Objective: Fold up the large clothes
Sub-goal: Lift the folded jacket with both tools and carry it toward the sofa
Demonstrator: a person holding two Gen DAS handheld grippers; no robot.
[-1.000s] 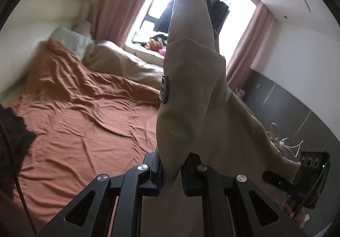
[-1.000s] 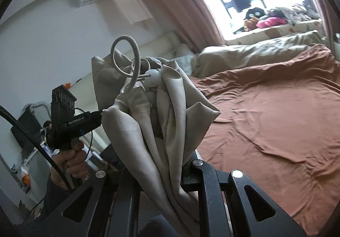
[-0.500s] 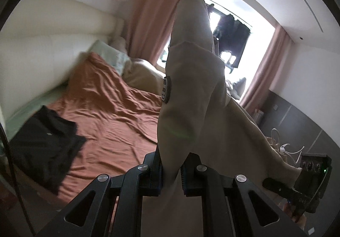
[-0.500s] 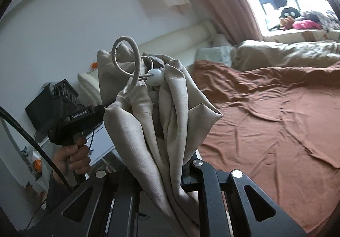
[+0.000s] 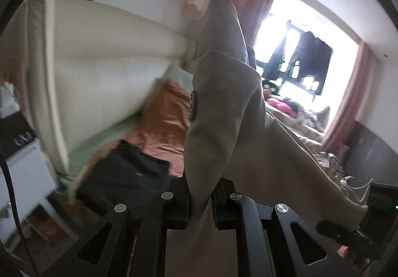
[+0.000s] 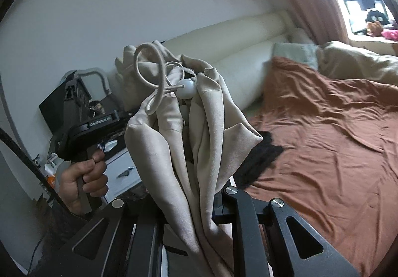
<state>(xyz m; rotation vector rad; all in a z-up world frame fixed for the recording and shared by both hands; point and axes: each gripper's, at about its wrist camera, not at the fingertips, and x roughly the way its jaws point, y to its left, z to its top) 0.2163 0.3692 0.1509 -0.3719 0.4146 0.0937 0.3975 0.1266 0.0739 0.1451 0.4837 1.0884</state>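
Note:
A large beige garment [image 5: 223,108] hangs in the air between my two grippers. In the left wrist view my left gripper [image 5: 201,202] is shut on a fold of it; the cloth stands up past a dark button [image 5: 192,105] and slopes down right toward the right gripper's body [image 5: 353,237]. In the right wrist view my right gripper [image 6: 191,205] is shut on a bunched part of the beige garment [image 6: 199,132] with a drawstring loop and a white toggle ball [image 6: 187,88]. A hand [image 6: 84,177] holds the left gripper [image 6: 124,115] at the garment's left edge.
A bed with a rumpled rust-brown sheet [image 6: 323,140] lies ahead, with a cream padded headboard [image 5: 99,65] behind it. A black garment [image 5: 124,172] lies on the bed's near corner. A white nightstand [image 5: 22,172] stands to the left. A bright window [image 5: 298,53] with pink curtains is at the far side.
Both views have swung left along the bed: the headboard, the nightstand and the black garment have come into sight. Both grippers keep their hold on the beige garment.

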